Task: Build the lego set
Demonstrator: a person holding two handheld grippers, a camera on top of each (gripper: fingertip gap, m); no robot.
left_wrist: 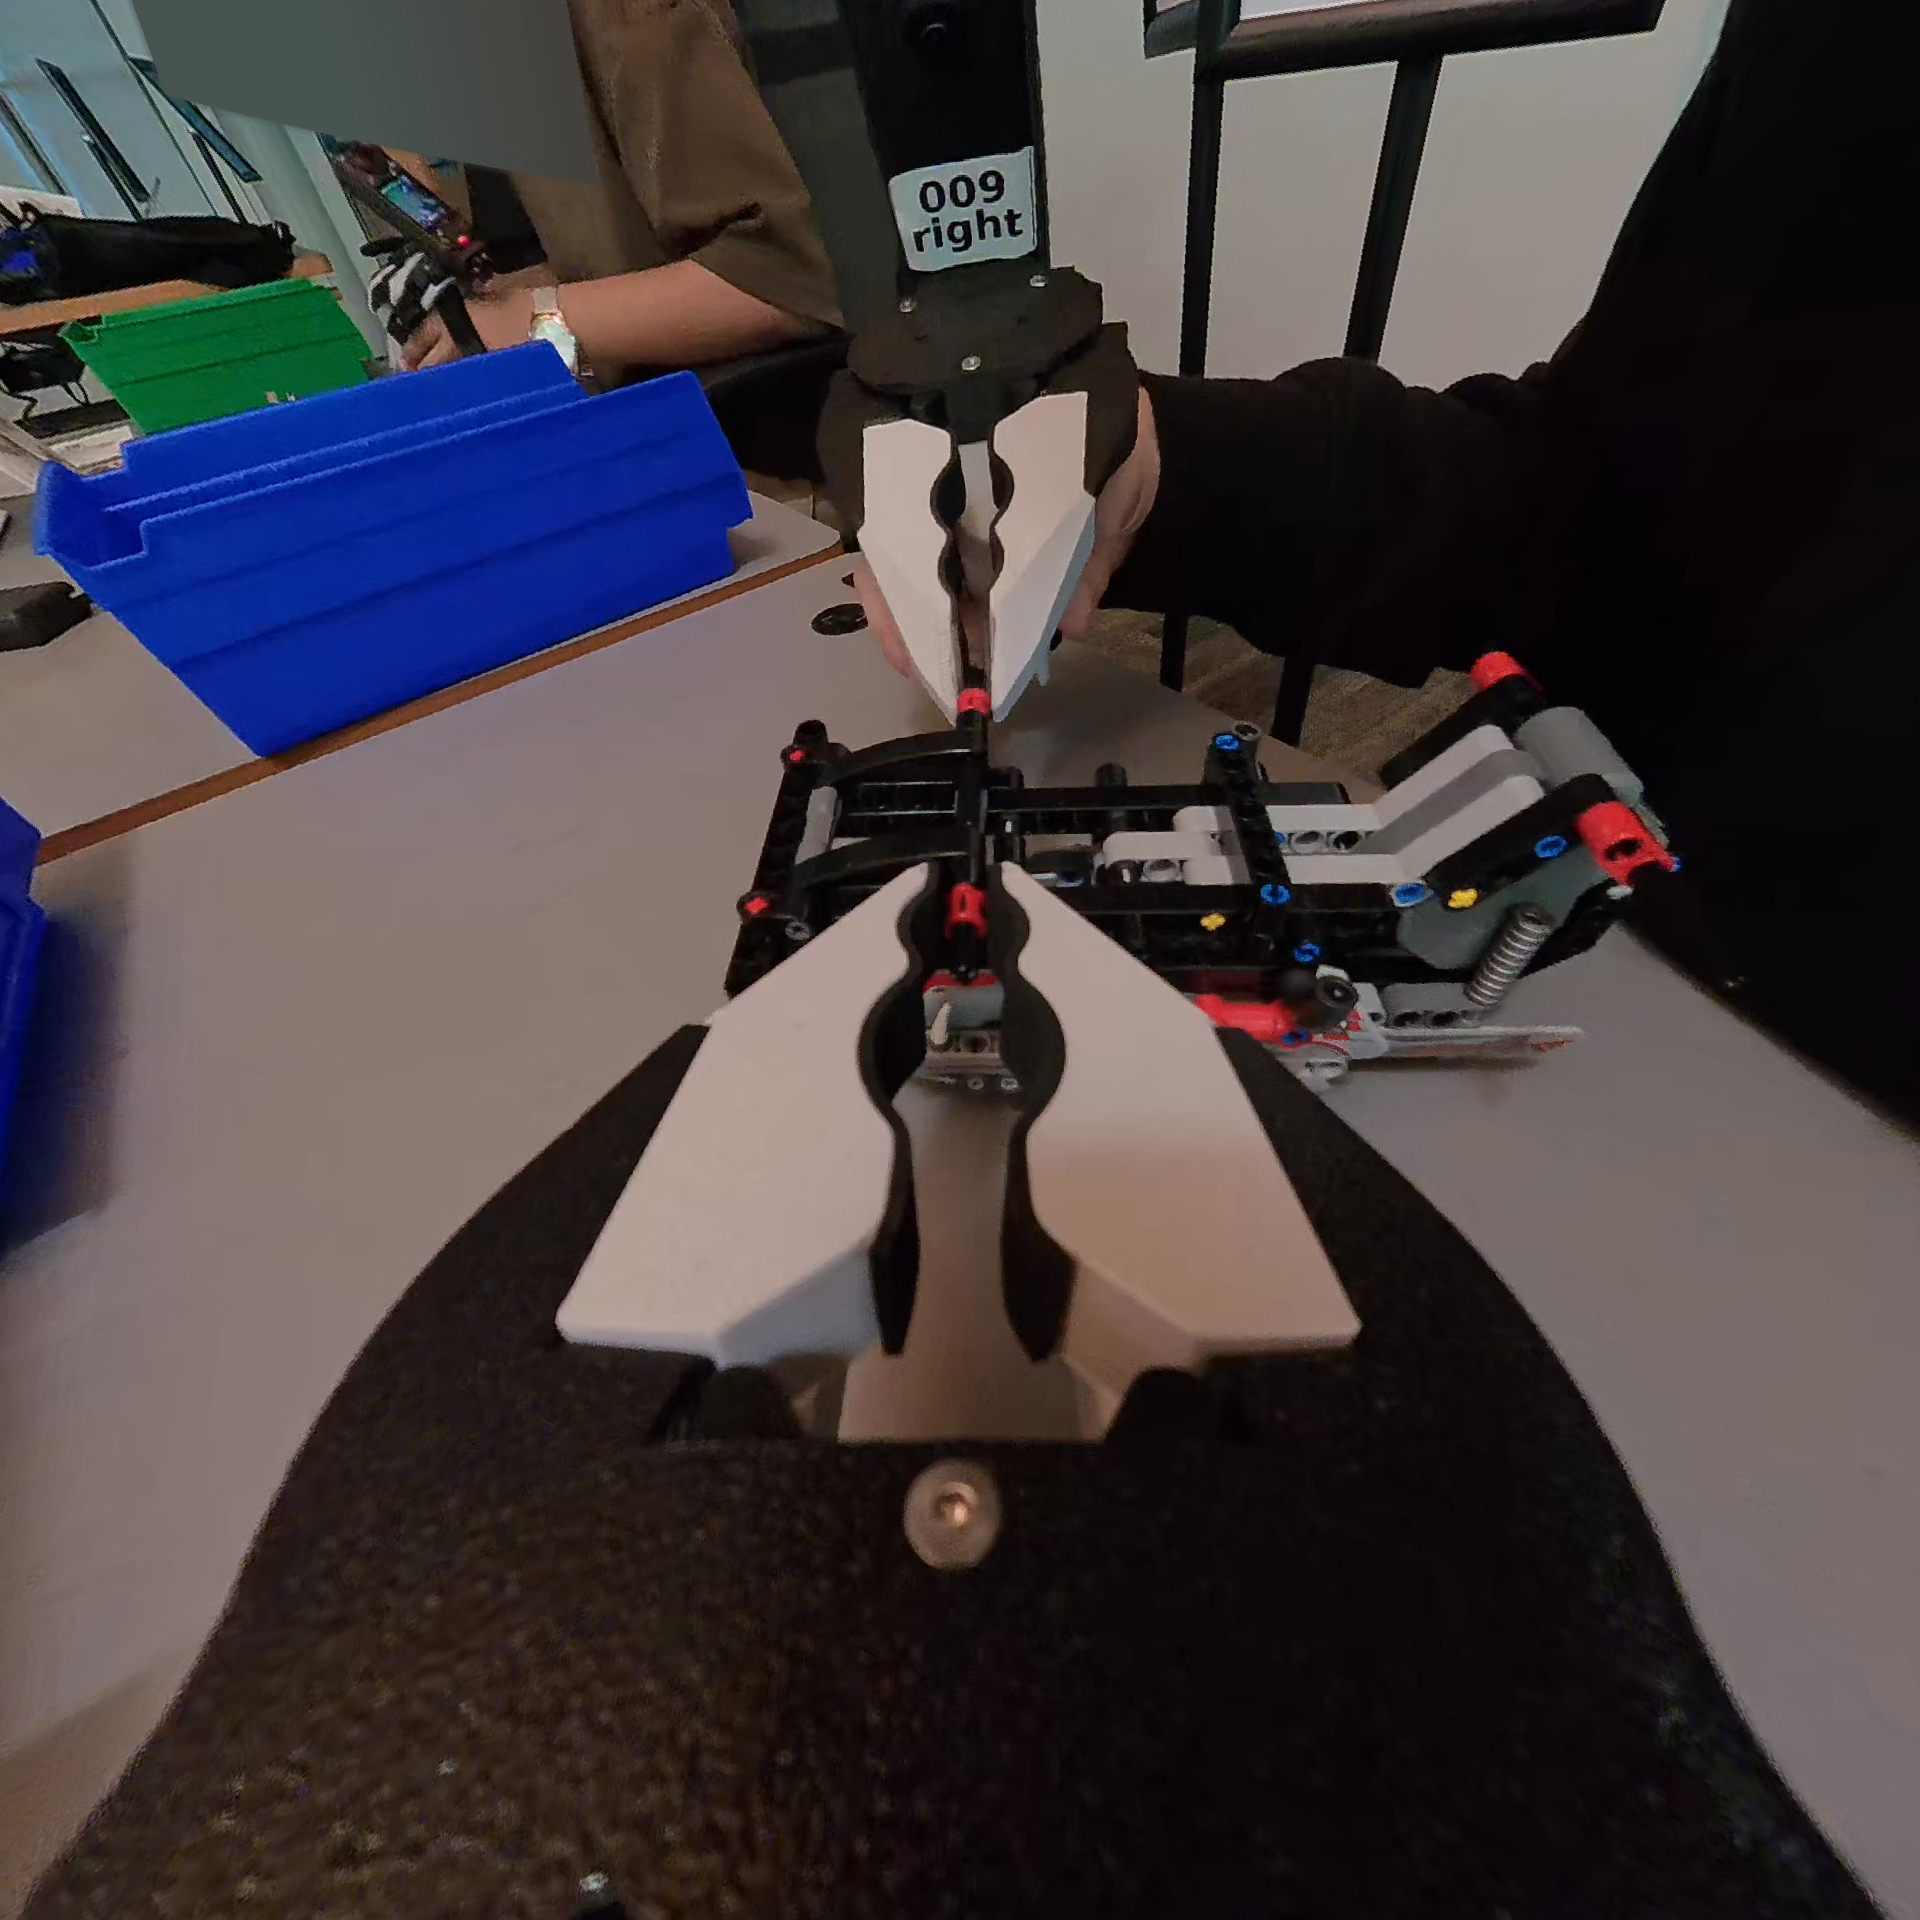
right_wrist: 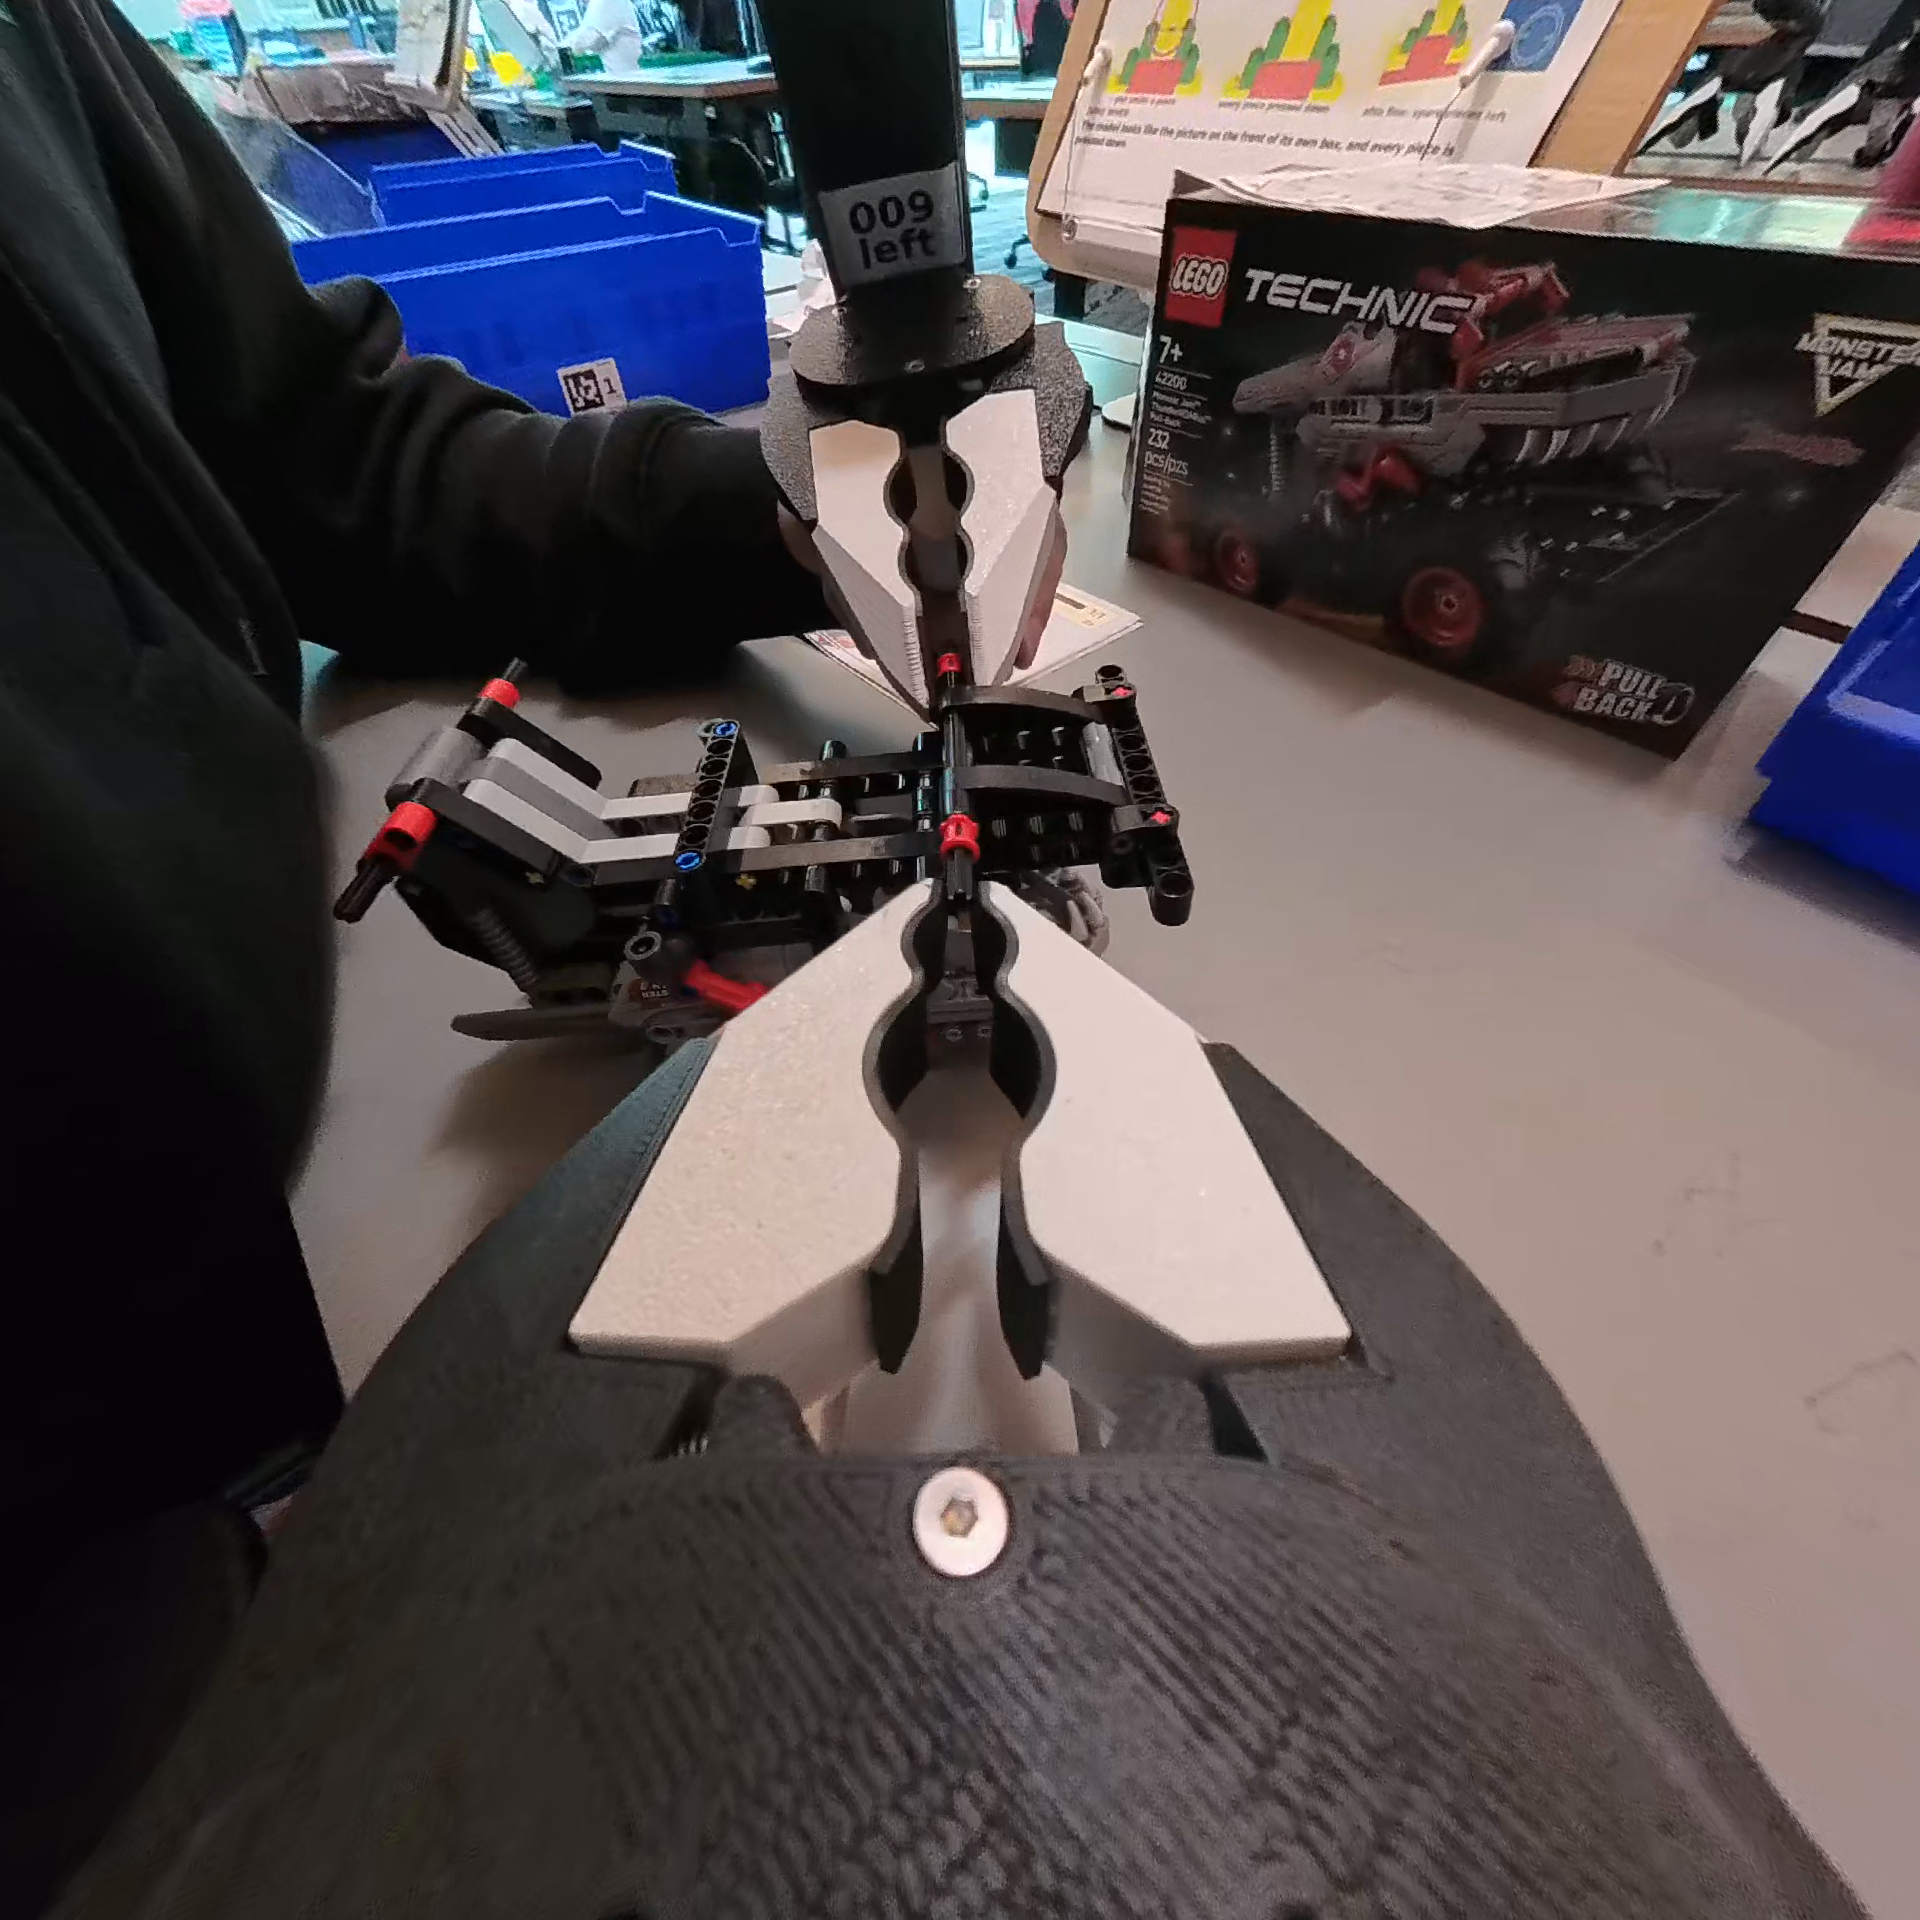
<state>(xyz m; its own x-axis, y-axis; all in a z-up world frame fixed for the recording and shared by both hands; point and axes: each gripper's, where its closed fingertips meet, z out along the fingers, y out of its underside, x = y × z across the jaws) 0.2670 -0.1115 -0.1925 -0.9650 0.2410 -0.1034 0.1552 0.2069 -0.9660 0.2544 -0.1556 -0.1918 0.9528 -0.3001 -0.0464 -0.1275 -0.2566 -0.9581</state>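
Note:
A partly built black and grey Lego Technic chassis (left_wrist: 1299, 914) with red and blue pins lies on the grey table (left_wrist: 416, 987); it also shows in the right wrist view (right_wrist: 727, 821). A black axle (left_wrist: 974, 800) with a red bush at each end crosses its frame. My left gripper (left_wrist: 966, 914) is shut on the near end of the axle, at the red bush. My right gripper (right_wrist: 958, 883) is shut on the opposite end of the axle (right_wrist: 951, 769). The two grippers face each other across the chassis: the right one (left_wrist: 974, 712) shows in the left view, the left one (right_wrist: 945, 686) in the right view.
Blue bins (left_wrist: 395, 540) and a green bin (left_wrist: 218, 353) stand beyond the table's left edge. The set's box (right_wrist: 1507, 447) stands at the right, with another blue bin (right_wrist: 1849, 748) beside it. An instruction board (right_wrist: 1299, 83) stands behind. A paper booklet (right_wrist: 1081, 623) lies beneath the left gripper. Spacing between my two grippers at the tips: around 6 cm.

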